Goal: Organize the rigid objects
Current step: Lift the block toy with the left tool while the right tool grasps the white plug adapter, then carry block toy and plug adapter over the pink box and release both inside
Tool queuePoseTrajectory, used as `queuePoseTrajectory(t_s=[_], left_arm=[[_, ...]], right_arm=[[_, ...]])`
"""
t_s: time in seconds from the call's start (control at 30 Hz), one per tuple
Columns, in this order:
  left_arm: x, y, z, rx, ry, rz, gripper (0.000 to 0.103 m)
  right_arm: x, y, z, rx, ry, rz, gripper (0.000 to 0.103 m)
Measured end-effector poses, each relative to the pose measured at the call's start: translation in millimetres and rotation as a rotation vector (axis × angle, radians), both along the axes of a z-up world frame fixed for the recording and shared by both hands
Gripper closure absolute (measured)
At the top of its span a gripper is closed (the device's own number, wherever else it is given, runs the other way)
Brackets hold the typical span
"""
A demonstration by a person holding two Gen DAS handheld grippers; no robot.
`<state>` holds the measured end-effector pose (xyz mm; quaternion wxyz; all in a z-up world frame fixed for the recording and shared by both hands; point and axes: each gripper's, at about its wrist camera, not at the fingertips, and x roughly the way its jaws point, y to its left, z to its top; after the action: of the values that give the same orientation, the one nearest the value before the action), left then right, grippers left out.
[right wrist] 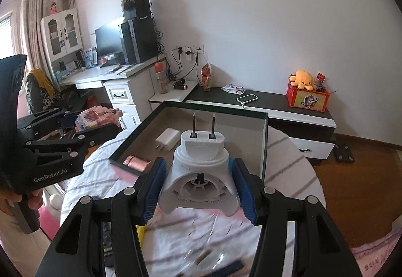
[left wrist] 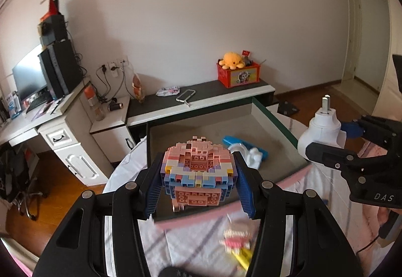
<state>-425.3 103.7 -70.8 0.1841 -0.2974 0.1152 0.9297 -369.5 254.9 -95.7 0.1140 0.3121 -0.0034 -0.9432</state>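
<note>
Already both loads hang just short of the open box (right wrist: 265, 141), which lies ahead of and below each hand-held gripper. Left hand-held gripper (left wrist: 198, 181) is clamped on the pastel brick model (left wrist: 198, 171), over the box's near edge. Right hand-held gripper (right wrist: 199, 186) grips the white plug adapter (right wrist: 201, 171), prongs pointing away toward the box; neither looks clearly nearer.

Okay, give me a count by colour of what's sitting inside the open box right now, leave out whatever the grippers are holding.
White: 2, the charger and a white piece lying on the blue item
Blue: 1, the flat blue item
Pink: 1, the metallic cylinder
Total: 4 in the box
</note>
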Motion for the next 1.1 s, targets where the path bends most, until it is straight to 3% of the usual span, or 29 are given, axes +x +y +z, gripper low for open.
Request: queuePoseTrajectory(t_s=[0.2, 0.47, 0.6, 0.8, 0.87, 0.97, 1.1], left_arm=[[-65.7, 23.4, -18.8, -0.032, -0.093, -0.044, 0.050], [-148.3, 55.6, -67.2, -0.086, -0.254, -0.060, 0.050], [-171.2, 65.5, -93.4, -0.156, -0.288, -0.032, 0.050], [-192.8, 71.0, -111.5, -0.139, -0.342, -0.025, 0.049], [-191.9, 74.2, -107.9, -0.145, -0.303, -0.025, 0.050], [-194.6, 75.9, -108.6, -0.147, -0.313, -0.009, 0.048], [-186.1, 71.1, -101.6, -0.147, -0.287, 0.004, 0.025]], right_arm=[[-60.8, 5.0, -12.2, 0.030, -0.067, 0.007, 0.047], [-134.8, 11.0, -49.1, 0.076, -0.196, -0.004, 0.047], [-161.1, 18.2, -70.9, 0.109, -0.271, -0.018, 0.047], [-171.3, 25.5, -79.1, 0.129, -0.296, -0.036, 0.047], [-177.4, 25.6, -78.6, 0.138, -0.311, -0.041, 0.047], [-182.6, 26.6, -73.6, 0.169, -0.289, -0.076, 0.047], [-182.0, 32.3, -68.9, 0.148, -0.285, -0.092, 0.044]])
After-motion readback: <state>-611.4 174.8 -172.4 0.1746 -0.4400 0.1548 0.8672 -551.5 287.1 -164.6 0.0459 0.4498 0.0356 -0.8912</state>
